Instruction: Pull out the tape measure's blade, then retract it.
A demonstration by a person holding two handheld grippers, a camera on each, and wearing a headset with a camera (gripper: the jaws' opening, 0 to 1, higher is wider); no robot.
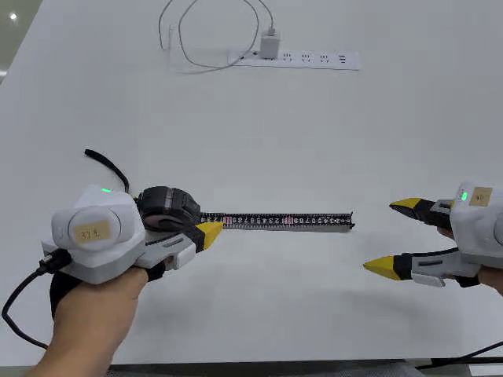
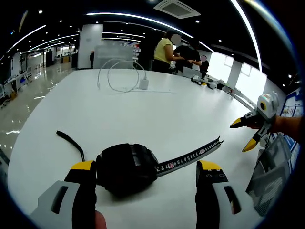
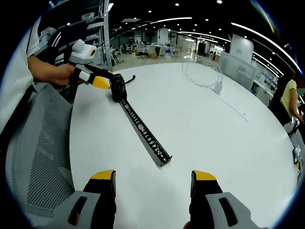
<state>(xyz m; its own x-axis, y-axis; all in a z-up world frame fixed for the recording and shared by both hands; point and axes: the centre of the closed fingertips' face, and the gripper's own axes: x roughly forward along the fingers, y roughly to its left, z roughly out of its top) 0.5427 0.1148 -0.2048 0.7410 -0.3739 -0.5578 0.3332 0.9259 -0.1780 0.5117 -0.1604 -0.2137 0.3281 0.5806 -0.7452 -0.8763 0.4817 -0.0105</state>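
Steel blade (image 1: 287, 221) could whip back or drag the tape measure (image 1: 167, 208) sideways, I reckon, because its case sits unclamped between my left hand-held gripper's (image 2: 146, 166) wide-open jaws. My right hand-held gripper (image 1: 393, 236), jaws apart and empty, hovers just short of the blade's tip above the surface (image 1: 314, 141).

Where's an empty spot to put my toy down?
The wide bare tabletop between the power strip and the blade is free, also the patch between the blade and the near edge. Crowded around the tape measure and left gripper.
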